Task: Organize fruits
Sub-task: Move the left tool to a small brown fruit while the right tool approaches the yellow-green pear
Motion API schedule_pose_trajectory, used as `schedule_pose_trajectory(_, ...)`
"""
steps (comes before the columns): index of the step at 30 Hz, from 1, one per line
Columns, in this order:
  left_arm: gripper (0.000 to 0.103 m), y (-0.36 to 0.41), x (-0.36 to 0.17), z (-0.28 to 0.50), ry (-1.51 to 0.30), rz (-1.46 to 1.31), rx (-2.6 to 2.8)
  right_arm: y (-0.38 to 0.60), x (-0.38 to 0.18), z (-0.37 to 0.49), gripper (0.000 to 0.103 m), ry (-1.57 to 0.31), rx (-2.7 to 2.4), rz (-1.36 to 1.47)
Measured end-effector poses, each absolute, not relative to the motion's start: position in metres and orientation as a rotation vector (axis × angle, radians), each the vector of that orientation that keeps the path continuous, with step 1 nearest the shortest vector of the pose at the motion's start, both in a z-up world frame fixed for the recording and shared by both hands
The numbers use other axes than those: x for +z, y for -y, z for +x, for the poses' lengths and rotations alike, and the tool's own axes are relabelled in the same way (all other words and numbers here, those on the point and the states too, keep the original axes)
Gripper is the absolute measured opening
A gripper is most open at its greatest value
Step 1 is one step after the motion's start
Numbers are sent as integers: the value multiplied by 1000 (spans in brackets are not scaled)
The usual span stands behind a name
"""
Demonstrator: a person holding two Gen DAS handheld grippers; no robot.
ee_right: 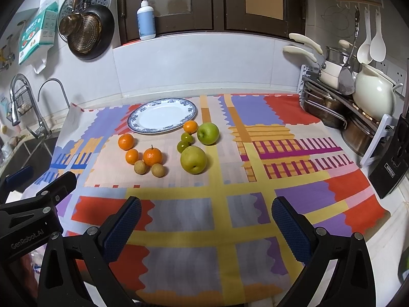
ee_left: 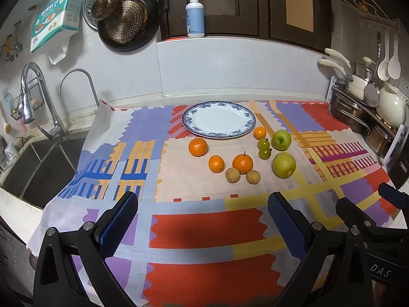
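An empty white plate with a blue rim (ee_left: 219, 107) (ee_right: 143, 124) rests at the back of the patterned cloth. In front of it lie several small oranges (ee_left: 197, 146) (ee_right: 152, 156), two brown round fruits (ee_left: 232, 175) (ee_right: 140, 167), two small green fruits (ee_left: 264, 153) (ee_right: 183, 145), a green apple (ee_left: 281, 139) (ee_right: 208, 133) and a yellow-green pear (ee_left: 284, 164) (ee_right: 193, 159). My left gripper (ee_left: 203, 204) hangs open over the cloth's near part, well short of the fruit. My right gripper (ee_right: 206, 209) is open too, nearer the front edge, right of the left one.
A sink (ee_left: 38, 171) with two taps lies left of the cloth. Stacked pots and a white kettle (ee_right: 373, 94) crowd the rack at the right. A black block (ee_right: 393, 158) stands at the right edge. A soap bottle (ee_left: 195, 16) sits on the back ledge.
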State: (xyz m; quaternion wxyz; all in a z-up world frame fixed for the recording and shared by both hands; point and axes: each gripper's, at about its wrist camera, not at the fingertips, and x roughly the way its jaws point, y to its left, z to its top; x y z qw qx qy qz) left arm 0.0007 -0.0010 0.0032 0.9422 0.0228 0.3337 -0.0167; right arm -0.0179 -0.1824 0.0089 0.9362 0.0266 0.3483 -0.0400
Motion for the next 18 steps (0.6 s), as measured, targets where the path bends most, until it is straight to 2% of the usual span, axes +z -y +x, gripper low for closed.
schedule_pose_trajectory(8,102,6,-9,8,-704,74,-55,179,3,-10,103,-715,-66,34)
schedule_pose_trajectory(18,77,7,-19,27,-726,104,-130,175,-5,16,102,-705,-12,20)
